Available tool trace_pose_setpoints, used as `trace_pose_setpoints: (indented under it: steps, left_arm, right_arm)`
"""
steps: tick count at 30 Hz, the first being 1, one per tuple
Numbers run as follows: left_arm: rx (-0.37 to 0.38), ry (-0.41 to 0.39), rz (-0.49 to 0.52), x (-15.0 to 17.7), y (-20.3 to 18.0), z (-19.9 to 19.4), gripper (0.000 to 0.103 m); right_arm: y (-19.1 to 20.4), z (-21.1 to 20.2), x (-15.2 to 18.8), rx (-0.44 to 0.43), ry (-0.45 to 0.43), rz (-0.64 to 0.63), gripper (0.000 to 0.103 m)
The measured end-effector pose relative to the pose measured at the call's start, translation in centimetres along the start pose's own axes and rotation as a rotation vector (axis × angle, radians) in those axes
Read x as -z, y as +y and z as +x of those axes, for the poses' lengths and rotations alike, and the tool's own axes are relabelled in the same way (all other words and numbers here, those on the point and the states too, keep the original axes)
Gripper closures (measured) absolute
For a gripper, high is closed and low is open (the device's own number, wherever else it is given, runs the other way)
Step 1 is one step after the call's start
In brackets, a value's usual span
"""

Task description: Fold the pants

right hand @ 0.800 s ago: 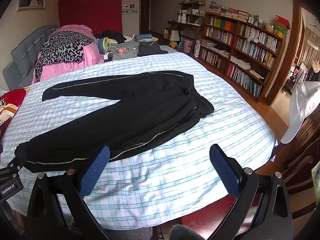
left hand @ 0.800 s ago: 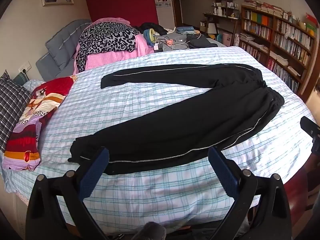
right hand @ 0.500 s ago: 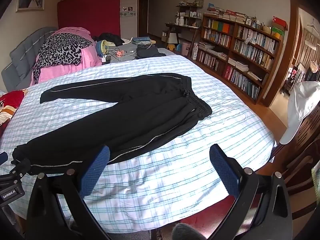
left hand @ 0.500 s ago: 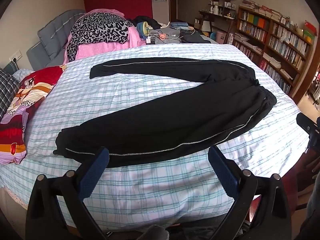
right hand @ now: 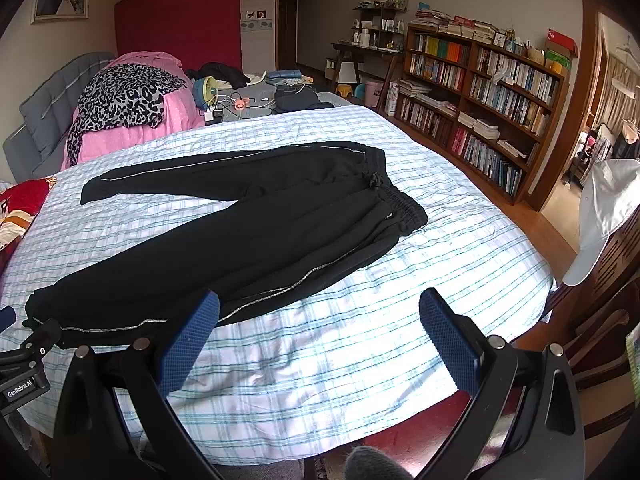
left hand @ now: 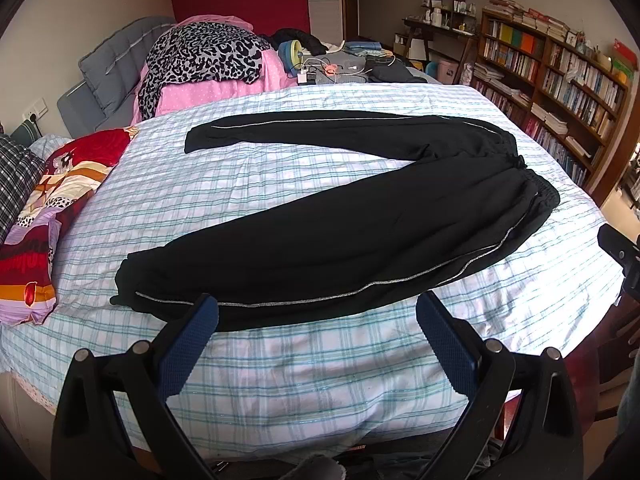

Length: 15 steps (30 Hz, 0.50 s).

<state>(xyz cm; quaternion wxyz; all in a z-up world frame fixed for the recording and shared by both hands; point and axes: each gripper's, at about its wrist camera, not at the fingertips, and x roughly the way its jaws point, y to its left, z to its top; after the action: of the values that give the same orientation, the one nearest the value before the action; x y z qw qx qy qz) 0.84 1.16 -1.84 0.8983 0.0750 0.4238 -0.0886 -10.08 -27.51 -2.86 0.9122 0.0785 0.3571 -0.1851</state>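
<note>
Black pants (left hand: 340, 216) with a thin silver side stripe lie spread flat on the checked bed sheet (left hand: 300, 368), legs apart in a V, cuffs to the left, waistband (left hand: 536, 184) to the right. They also show in the right wrist view (right hand: 248, 232). My left gripper (left hand: 316, 344) is open and empty, held above the sheet just in front of the near leg. My right gripper (right hand: 320, 340) is open and empty, above the sheet near the same leg's lower stretch. Part of the left gripper (right hand: 24, 356) shows at the right wrist view's left edge.
A pink quilt with a leopard-print cloth (left hand: 204, 60) and small items with cables (left hand: 332, 68) lie at the bed's far side. A red patterned blanket (left hand: 52, 196) lies left. Bookshelves (right hand: 488, 104) line the right wall. A wooden chair with a white cap (right hand: 604, 216) stands right.
Both grippers have drawn back and shifted slightly, so the pants sit a little further right in the left wrist view. The pants have not moved. Both grippers stay open.
</note>
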Motion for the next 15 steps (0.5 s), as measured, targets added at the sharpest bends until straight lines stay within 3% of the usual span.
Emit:
trace_pose_setpoints:
  steps: [15]
  left_arm:
    - [-0.021, -0.009, -0.004, 0.16, 0.23, 0.06, 0.005]
  right_arm:
    - [0.08, -0.15, 0.13, -0.005, 0.003, 0.000, 0.002]
